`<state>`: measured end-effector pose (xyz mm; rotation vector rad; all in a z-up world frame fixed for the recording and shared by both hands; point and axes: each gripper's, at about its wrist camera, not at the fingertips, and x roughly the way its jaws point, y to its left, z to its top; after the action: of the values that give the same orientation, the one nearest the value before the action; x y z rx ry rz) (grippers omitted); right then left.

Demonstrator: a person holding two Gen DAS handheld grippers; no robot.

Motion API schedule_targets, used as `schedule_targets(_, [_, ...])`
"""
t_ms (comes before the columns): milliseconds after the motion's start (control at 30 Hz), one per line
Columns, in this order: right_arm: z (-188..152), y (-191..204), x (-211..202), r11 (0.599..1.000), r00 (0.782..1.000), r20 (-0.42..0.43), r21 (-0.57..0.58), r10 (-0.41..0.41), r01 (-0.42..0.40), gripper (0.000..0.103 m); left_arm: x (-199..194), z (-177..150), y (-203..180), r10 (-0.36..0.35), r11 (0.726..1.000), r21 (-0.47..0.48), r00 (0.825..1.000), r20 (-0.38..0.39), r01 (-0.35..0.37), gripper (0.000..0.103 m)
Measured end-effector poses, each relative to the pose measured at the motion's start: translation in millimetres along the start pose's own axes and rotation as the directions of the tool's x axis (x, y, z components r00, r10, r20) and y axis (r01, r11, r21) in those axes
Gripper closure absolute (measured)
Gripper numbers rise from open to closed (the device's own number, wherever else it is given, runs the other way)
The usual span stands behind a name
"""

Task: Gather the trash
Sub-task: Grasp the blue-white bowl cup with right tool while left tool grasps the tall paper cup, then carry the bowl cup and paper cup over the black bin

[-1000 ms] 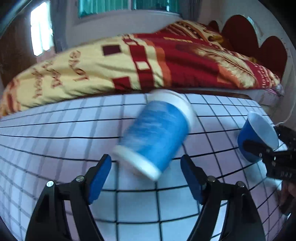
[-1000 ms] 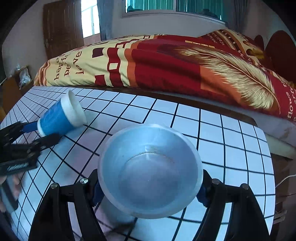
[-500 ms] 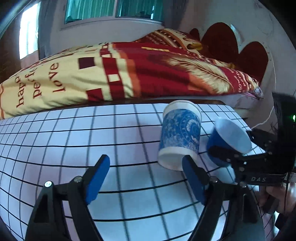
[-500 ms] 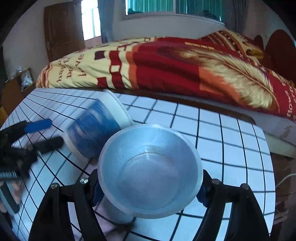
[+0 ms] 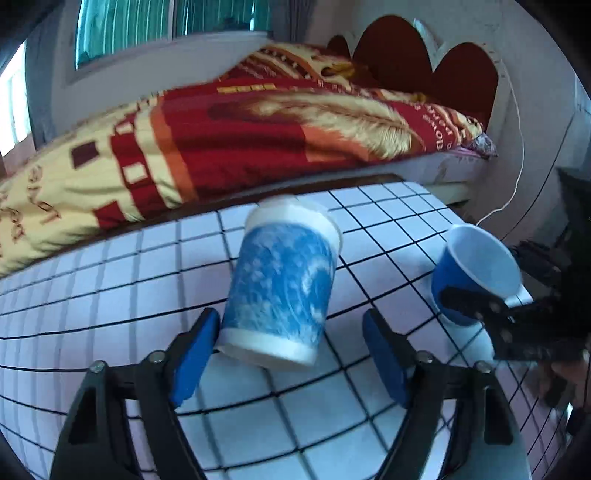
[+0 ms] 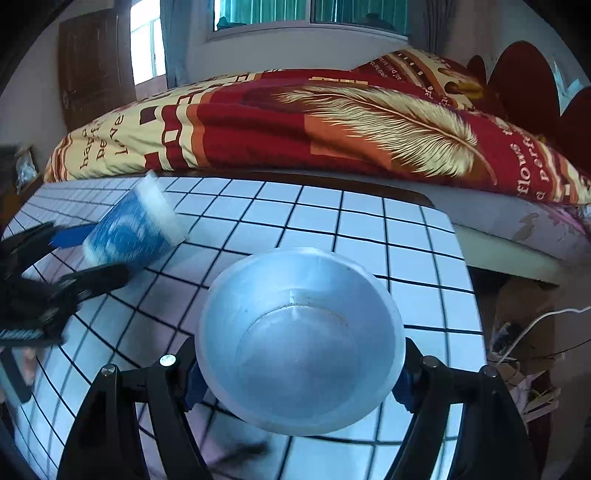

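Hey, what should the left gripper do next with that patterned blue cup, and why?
Probably finish closing on it. The patterned cup lies tipped between the left gripper's closing jaws; one pad touches, the other stands clear. The right gripper already holds a cup.

A table (image 6: 369, 229) covered in white cloth with a black grid is set against a bed (image 6: 517, 236). The bed is spread with a red, orange and cream blanket (image 6: 332, 125) printed with a large feather and lettering. A dark red scalloped headboard (image 5: 436, 70) is seen at the right. Daylight is admitted through a window with teal curtains (image 6: 314, 14). A brown wooden door (image 6: 96, 66) stands at the left. Pale walls (image 5: 535, 110) are crossed by a white cable (image 5: 517, 147).
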<state>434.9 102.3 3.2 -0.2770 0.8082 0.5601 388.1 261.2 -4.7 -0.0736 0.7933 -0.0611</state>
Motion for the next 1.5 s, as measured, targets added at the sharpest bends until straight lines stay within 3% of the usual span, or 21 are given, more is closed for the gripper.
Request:
schedule_targets(67, [-2.1, -0.8, -3.6, 1.0, 1.0, -0.003, -0.003, 0.002, -0.002, 0.024, 1.3, -1.6, -5.7, 0.044, 0.999, -0.014, 0.999, -0.001, -0.044, 0.048])
schedule_targets(233, [-6.9, 4.2, -23.5, 0.999, 1.0, 0.018, -0.034, -0.011, 0.011, 0.024, -17.4, -11.3, -18.2, 0.073, 0.997, 0.0, 0.997, 0.037, -0.073, 0.048])
schedule_targets(500, [-31.2, 8.4, -100.2, 0.999, 0.994, 0.108, -0.037, -0.006, 0.01, 0.024, -97.4, -47.5, -49.5, 0.053, 0.998, 0.008, 0.992, 0.117, -0.055, 0.048])
schedule_targets(767, [-83.7, 12.2, -194.6, 0.999, 0.985, 0.173, -0.033, -0.025, 0.031, 0.024, -163.0, -92.0, -88.7, 0.052, 0.999, -0.011, 0.986, 0.157, -0.051, 0.048])
schedule_targets(967, [-127.7, 12.6, -254.0, 1.0, 0.98, 0.2, -0.009, -0.026, 0.029, 0.024, -194.8, -123.1, -135.3, 0.026, 0.998, 0.052, 0.987, 0.161, -0.035, 0.048])
schedule_targets(1167, [-171.9, 4.2, -297.5, 0.998, 0.978, 0.202, 0.015, -0.06, 0.058, 0.024, -206.6, -146.2, -169.6, -0.016, 0.996, 0.092, 0.988, 0.151, 0.002, 0.048])
schedule_targets(1500, [-235.0, -32.3, -335.9, 0.991, 0.978, 0.17, 0.071, -0.121, 0.11, 0.024, -208.3, -172.7, -227.6, -0.095, 0.984, 0.164, 0.989, 0.115, 0.076, 0.048])
